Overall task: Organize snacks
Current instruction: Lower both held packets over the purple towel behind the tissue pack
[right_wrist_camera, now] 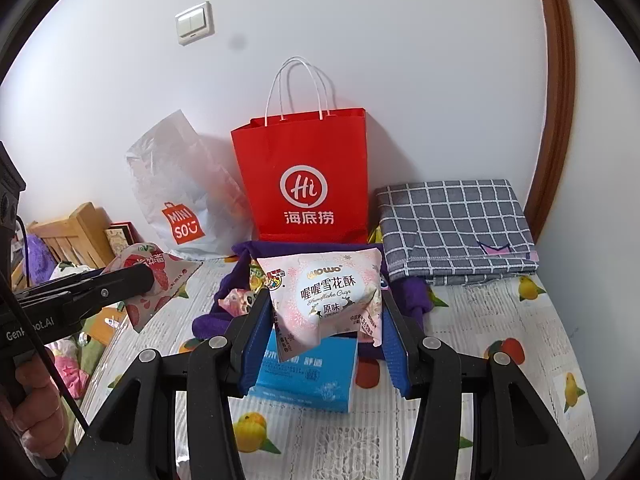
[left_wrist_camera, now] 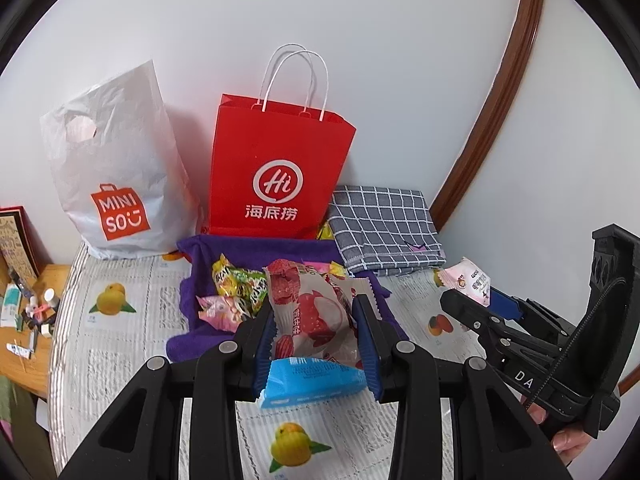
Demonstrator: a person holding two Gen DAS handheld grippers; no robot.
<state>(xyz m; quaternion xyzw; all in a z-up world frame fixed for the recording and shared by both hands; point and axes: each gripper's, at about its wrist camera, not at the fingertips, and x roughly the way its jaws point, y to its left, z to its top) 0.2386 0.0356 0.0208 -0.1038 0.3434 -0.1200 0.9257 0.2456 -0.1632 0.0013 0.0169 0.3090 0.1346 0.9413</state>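
Note:
My left gripper is shut on a red-and-white strawberry snack packet, held above the table; it also shows in the right wrist view. My right gripper is shut on a pink snowflake crisp packet, also seen in the left wrist view. A blue box lies on the table below both. More wrapped snacks lie on a purple cloth. A red paper bag stands open behind them against the wall.
A white Miniso plastic bag leans on the wall left of the red bag. A folded grey checked cloth lies at the right. The fruit-print tablecloth covers the table. A wooden side table with small items is at the left.

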